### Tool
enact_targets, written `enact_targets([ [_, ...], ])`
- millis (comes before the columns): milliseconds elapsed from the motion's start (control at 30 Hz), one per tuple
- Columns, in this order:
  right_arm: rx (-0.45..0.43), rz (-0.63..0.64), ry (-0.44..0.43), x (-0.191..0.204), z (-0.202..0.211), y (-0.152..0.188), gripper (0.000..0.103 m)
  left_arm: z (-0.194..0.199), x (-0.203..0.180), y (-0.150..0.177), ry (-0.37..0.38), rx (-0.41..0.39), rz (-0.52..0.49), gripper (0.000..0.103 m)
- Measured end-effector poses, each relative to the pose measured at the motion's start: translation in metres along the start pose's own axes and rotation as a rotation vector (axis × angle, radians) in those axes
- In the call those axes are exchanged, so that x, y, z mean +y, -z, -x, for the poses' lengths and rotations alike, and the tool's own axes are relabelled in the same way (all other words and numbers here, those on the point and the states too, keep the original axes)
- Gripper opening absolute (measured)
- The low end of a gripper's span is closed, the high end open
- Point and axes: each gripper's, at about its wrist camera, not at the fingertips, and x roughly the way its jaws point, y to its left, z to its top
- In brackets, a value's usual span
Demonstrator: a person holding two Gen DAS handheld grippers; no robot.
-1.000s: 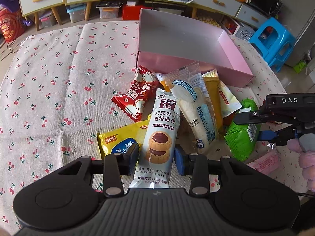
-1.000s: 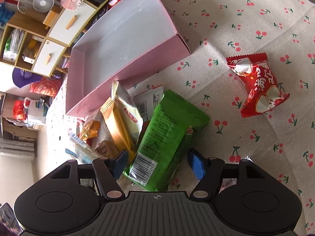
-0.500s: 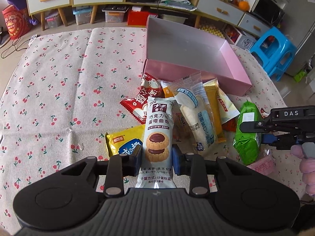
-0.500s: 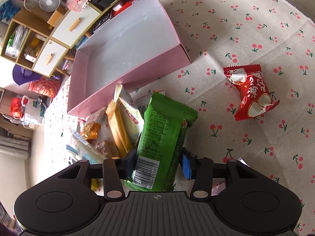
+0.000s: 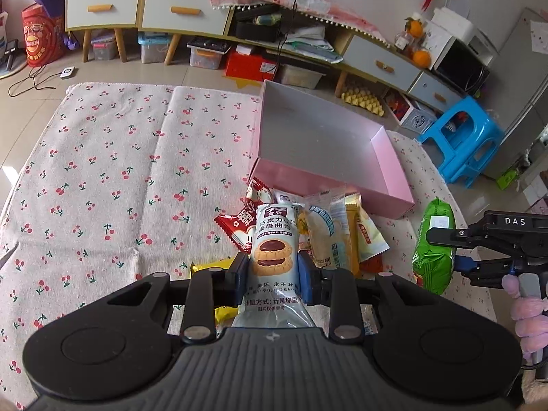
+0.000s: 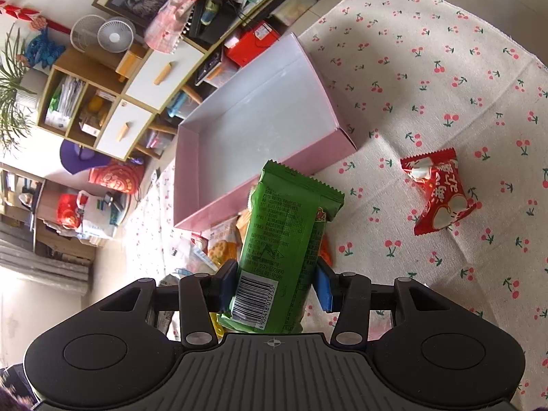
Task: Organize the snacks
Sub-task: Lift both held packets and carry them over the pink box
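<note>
Gripping cookie packet [image 5: 273, 257], left claw [image 5: 273, 275]; right claw [image 6: 275, 289] clamps green packet [image 6: 286, 239] near pink box [image 6: 260, 178]

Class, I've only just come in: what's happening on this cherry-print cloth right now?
A person is sorting snacks with a hand-held tool in each hand. The left tool is shut on a white cookie packet, and the right tool is shut on a green packet. The pink box has nothing in it yet. Several more packets lie in a pile in front of the box, and a red packet lies apart on the cloth.
</note>
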Motion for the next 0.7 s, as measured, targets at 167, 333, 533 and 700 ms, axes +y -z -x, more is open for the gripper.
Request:
enact_targets([
  [167, -0.021, -0.019, -0.018, 0.006, 0.001, -0.012, 0.046, 0.001, 0.0, -0.01, 0.021, -0.03, 0.036, 0.025],
  [333, -0.043, -0.032, -0.047, 0.017, 0.001, -0.023, 0.046, -0.003, -0.003, -0.022, 0.036, -0.054, 0.072, 0.024],
  [533, -0.057, -0.04, -0.065, 0.027, -0.004, -0.035, 0.046, -0.007, -0.004, -0.034, 0.077, -0.082, 0.116, 0.0],
  [700, -0.049, -0.053, -0.071, 0.028, -0.012, -0.04, 0.046, -0.014, -0.011, -0.04, 0.092, -0.068, 0.066, 0.007],
])
